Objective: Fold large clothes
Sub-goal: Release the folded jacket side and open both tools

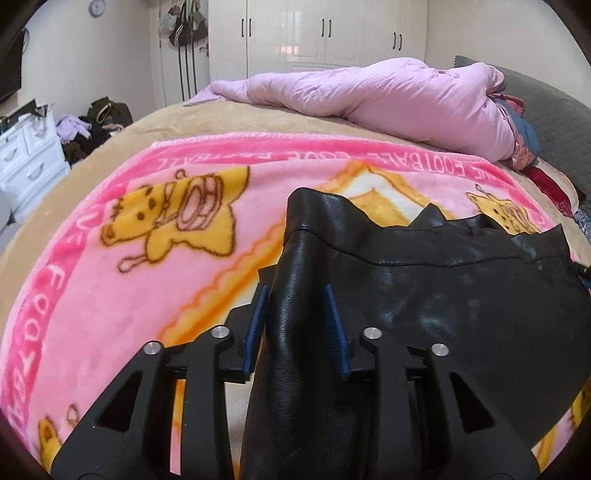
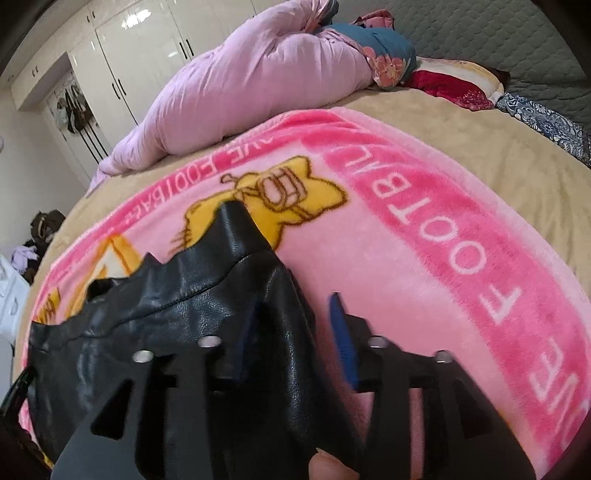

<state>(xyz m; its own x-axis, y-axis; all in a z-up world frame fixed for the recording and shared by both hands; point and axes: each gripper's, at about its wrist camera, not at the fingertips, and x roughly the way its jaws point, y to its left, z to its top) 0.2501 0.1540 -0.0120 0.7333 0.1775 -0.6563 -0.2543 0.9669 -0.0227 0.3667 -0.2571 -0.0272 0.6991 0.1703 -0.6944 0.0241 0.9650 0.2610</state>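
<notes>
The left gripper [image 1: 297,325] is sitting nearest the lens, its blue pads [image 1: 334,328] standing narrowly apart on either side of a bunched fold of the black leather garment [image 1: 424,295]; whether they are pinching it I cannot tell. The right gripper [image 2: 291,336] is straddling the garment's [image 2: 184,314] other end in the same manner, jaws parted and leather filling most of the gap. Between the two, the garment is lying stretched across the pink cartoon blanket [image 1: 110,288]. Beyond the blanket, a lilac quilt [image 1: 369,99] is lying heaped on the tan bedspread [image 1: 258,118]. Behind the quilt, white wardrobe doors [image 1: 314,33] are standing.
</notes>
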